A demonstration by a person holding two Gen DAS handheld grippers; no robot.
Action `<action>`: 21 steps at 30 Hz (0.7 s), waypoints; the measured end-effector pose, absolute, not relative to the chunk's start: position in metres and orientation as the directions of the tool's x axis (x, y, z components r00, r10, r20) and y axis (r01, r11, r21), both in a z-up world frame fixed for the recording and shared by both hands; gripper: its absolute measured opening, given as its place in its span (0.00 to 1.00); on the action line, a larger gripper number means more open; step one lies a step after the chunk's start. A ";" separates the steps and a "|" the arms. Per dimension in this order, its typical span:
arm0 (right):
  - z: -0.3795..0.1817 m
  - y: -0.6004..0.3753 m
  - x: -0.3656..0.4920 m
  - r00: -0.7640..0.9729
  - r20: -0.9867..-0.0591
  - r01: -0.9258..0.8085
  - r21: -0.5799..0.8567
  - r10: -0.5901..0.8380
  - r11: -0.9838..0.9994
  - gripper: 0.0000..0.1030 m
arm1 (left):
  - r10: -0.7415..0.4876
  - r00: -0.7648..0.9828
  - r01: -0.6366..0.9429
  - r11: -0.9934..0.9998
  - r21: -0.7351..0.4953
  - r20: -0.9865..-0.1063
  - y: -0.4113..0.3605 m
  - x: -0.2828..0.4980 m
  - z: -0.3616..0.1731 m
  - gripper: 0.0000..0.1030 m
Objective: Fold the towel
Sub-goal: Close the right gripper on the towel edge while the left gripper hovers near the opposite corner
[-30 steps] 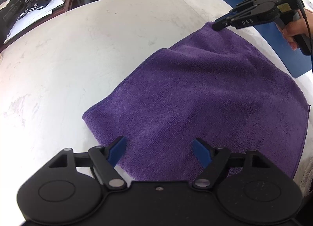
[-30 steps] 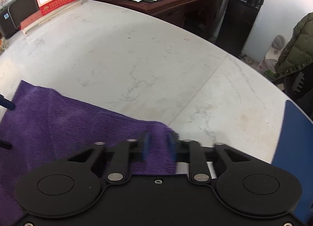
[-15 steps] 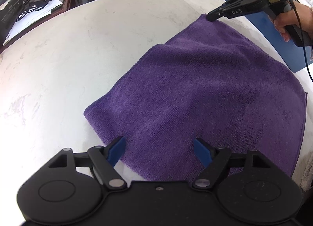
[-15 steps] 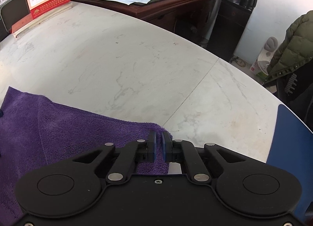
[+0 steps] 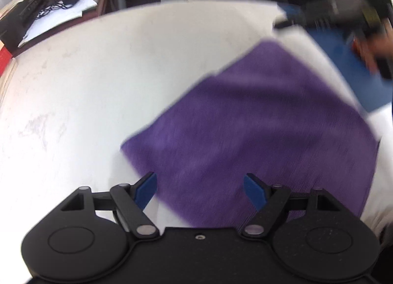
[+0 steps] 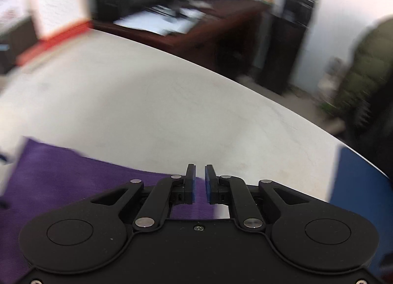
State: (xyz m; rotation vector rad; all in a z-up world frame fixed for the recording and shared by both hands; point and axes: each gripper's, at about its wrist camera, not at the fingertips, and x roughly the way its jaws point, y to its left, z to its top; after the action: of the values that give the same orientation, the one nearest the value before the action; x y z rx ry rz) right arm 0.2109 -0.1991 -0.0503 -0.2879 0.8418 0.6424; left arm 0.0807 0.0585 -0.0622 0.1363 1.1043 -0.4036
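Two handheld grippers hang over a purple towel [image 5: 258, 131] lying flat on a pale marble table [image 5: 98, 92]. The left gripper [image 5: 200, 187] stands wide, its blue pads either side of the towel's near edge, touching nothing. The right gripper [image 6: 200, 183] is narrow, almost closed; purple cloth shows behind its slim gap, but blur hides whether any is pinched. The towel looks soft, light and limp, likely to sag and drag, so corners are probably the best places to pinch.
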 end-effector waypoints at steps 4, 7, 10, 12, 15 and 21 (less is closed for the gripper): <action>-0.050 -0.160 0.176 0.358 -0.779 -0.782 0.051 0.515 0.621 0.08 | -0.305 0.380 0.446 0.888 -0.116 -0.873 0.031 0.096 -0.066 0.73; -0.062 -0.141 0.165 0.283 -0.800 -0.835 0.066 0.529 0.546 0.08 | -0.304 0.338 0.468 0.875 -0.121 -0.891 0.020 0.099 -0.082 0.73; -0.076 -0.135 0.167 0.245 -0.826 -0.854 0.063 0.507 0.516 0.08 | -0.274 0.338 0.481 0.872 -0.085 -0.900 0.021 0.089 -0.088 0.73; -0.083 -0.138 0.171 0.248 -0.839 -0.853 0.049 0.485 0.520 0.08 | -0.265 0.337 0.475 0.876 -0.080 -0.903 0.025 0.083 -0.089 0.73; -0.087 -0.152 0.179 0.258 -0.838 -0.843 0.047 0.480 0.535 0.07 | -0.259 0.336 0.446 0.890 -0.090 -0.906 0.037 0.075 -0.088 0.73; -0.087 -0.172 0.193 0.289 -0.846 -0.803 0.041 0.448 0.595 0.05 | -0.214 0.329 0.401 0.914 -0.070 -0.920 0.053 0.066 -0.085 0.73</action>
State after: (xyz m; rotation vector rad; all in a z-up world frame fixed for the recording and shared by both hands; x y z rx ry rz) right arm 0.1927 -0.1720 -0.0870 -0.4356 0.9517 0.8705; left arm 0.0657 0.0531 -0.0852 0.1821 1.1699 -0.4052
